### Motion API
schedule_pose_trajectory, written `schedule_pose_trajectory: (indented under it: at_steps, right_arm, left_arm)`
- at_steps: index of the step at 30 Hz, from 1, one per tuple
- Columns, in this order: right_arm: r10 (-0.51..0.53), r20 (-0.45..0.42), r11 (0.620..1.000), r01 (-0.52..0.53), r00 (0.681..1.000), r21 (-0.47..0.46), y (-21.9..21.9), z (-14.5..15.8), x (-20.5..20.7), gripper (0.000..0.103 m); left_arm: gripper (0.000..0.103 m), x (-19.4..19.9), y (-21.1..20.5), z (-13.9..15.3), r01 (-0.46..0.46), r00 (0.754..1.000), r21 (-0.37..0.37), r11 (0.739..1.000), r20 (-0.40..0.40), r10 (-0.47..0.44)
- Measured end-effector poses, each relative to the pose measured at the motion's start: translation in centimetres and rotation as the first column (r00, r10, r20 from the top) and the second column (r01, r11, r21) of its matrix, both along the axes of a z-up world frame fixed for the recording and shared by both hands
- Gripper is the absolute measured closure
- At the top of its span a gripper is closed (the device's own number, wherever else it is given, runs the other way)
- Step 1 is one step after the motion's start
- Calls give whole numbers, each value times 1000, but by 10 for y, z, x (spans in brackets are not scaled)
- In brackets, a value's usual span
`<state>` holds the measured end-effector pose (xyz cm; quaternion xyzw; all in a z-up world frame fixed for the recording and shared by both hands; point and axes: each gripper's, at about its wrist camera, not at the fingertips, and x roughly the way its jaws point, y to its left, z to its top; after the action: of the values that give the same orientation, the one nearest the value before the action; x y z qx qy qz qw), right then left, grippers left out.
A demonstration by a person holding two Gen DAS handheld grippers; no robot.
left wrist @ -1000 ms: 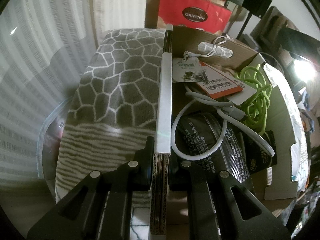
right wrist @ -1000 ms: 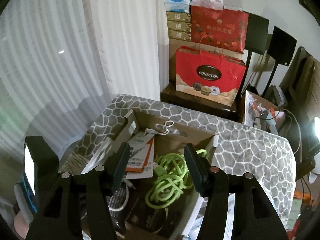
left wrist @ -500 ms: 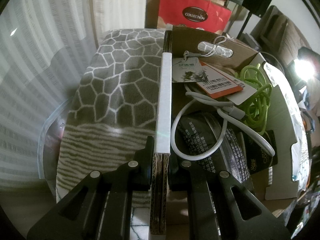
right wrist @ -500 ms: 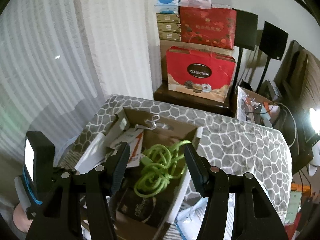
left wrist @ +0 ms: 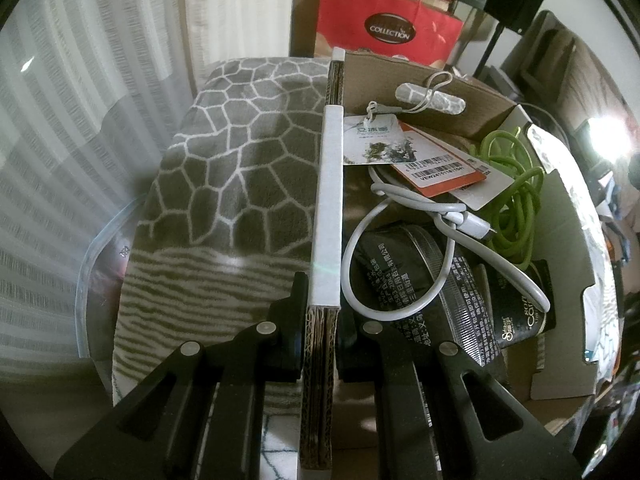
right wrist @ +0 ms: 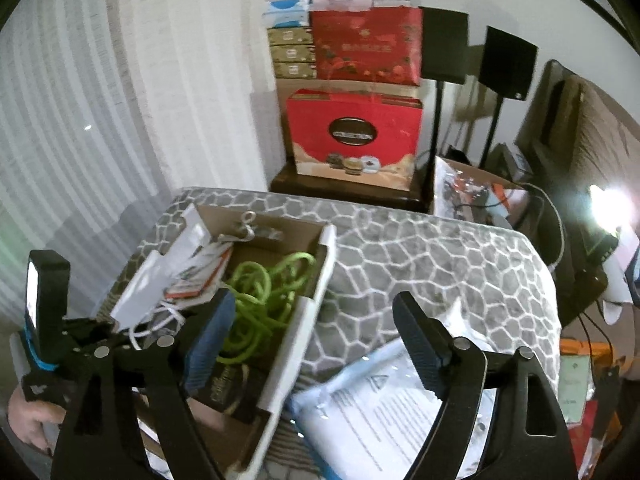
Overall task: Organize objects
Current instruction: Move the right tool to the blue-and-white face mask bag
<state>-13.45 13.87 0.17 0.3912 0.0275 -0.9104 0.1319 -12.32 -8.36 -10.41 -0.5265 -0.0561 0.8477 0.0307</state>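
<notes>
An open cardboard box (left wrist: 568, 248) lies on a grey honeycomb-patterned blanket (left wrist: 240, 168). It holds a green cable (left wrist: 516, 200), a white cable (left wrist: 404, 208), paper tags (left wrist: 436, 160) and black packets (left wrist: 404, 276). My left gripper (left wrist: 322, 314) is shut on the box's left wall (left wrist: 328, 200), one finger on each side of the cardboard. In the right wrist view my right gripper (right wrist: 316, 320) hovers above the box's right wall (right wrist: 296, 344) and the blanket (right wrist: 432, 256). Its jaws are opening and nothing is between the pads.
A clear plastic bag with a printed sheet (right wrist: 384, 404) lies on the blanket just right of the box. Red gift bags and stacked boxes (right wrist: 356, 136) stand behind the bed. White curtains hang at left. A hand (right wrist: 24, 420) holds the left gripper.
The right gripper's jaws have spread wider and it has shifted right, so the box now sits left in its view and the plastic bag shows. The left gripper's view is unchanged.
</notes>
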Motion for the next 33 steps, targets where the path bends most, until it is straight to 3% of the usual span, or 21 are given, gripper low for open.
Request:
schedule_pose_trajectory:
  at_steps: [10, 17, 33]
  right_arm:
    - [-82, -2, 997, 82, 997, -6, 38, -3, 13, 2]
    - [-139, 5, 990, 139, 990, 5, 63, -10, 21, 1]
    - [-263, 139, 962, 270, 955, -31, 143, -56, 36, 1]
  left_arm:
    - [92, 0, 1, 0, 0, 1000, -1, 1000, 0, 0]
    - [92, 0, 1, 0, 0, 1000, -1, 1000, 0, 0]
    - [93, 1, -1, 1, -1, 1000, 1, 1000, -1, 1]
